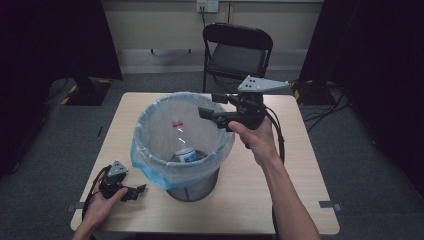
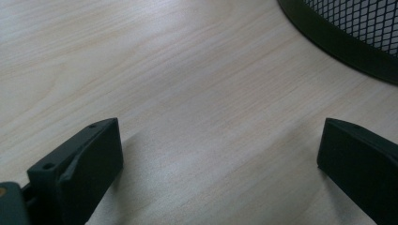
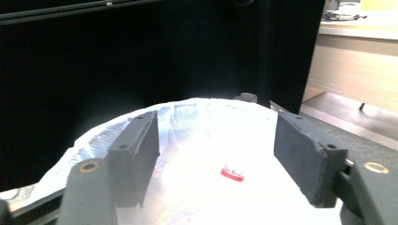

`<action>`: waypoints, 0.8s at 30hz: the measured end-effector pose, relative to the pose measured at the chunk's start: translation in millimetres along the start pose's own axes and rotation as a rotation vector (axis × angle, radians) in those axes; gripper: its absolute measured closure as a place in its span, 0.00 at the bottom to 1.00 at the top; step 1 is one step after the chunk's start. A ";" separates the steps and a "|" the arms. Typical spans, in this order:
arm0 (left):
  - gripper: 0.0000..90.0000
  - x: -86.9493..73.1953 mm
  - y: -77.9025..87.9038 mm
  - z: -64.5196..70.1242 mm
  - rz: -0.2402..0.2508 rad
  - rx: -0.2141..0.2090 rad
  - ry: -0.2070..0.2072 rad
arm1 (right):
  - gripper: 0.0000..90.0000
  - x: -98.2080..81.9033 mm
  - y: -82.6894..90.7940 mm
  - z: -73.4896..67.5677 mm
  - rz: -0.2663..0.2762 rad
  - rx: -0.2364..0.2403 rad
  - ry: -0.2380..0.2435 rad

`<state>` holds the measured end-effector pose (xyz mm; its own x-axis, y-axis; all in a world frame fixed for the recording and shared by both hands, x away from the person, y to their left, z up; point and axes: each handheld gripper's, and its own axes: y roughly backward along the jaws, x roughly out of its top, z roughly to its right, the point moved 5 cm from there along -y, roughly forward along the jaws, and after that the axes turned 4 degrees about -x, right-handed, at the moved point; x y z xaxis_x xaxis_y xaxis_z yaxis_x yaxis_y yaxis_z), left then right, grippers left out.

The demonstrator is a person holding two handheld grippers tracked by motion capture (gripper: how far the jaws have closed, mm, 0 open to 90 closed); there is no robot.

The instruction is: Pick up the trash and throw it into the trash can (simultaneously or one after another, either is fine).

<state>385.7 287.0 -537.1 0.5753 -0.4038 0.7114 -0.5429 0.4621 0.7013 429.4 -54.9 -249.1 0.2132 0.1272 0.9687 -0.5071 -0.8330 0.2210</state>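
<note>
A black mesh waste bin [image 1: 192, 189] lined with a pale blue plastic bag [image 1: 150, 165] stands mid-table. Inside it a small red cap [image 1: 177, 125] shows against the liner, and lower down lies something white and blue [image 1: 187, 155]; I cannot tell whether they are one bottle. My right gripper [image 1: 210, 106] hangs open over the bin's right rim with nothing between its jaws. The right gripper view looks past that gripper [image 3: 216, 136] down at the liner [image 3: 197, 187] and the red cap [image 3: 233, 172]. My left gripper [image 1: 136, 193] rests open on the table left of the bin, also open and empty [image 2: 219, 136] in its own view.
The light wooden table [image 1: 280, 195] has bare surface to the right and front of the bin. The bin's base [image 2: 338, 40] sits close ahead of the left jaws. A black folding chair [image 1: 237, 50] stands behind the table, and dark curtains hang on both sides.
</note>
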 end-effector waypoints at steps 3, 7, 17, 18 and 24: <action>0.00 0.0 0.0 0.0 0.000 0.000 0.000 | 0.30 -0.8 -0.1 2.3 0.003 -0.018 -0.002; 0.00 0.0 0.1 -0.2 -0.002 0.000 -0.003 | 0.25 -0.9 0.8 6.8 0.009 -0.046 -0.001; 0.00 0.0 0.1 -0.1 -0.001 0.000 -0.001 | 0.19 -2.2 5.3 24.0 0.008 -0.113 -0.031; 0.00 0.0 0.1 -0.2 -0.002 0.000 -0.002 | 0.18 -2.0 6.3 25.9 0.009 -0.120 -0.031; 0.00 0.0 0.1 -0.1 0.000 0.000 -0.001 | 0.17 -2.6 12.9 35.6 0.009 -0.156 -0.035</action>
<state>385.8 287.1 -537.0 0.5750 -0.4045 0.7111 -0.5429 0.4616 0.7016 452.1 -85.1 -252.8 0.2351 0.0990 0.9669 -0.6324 -0.7398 0.2295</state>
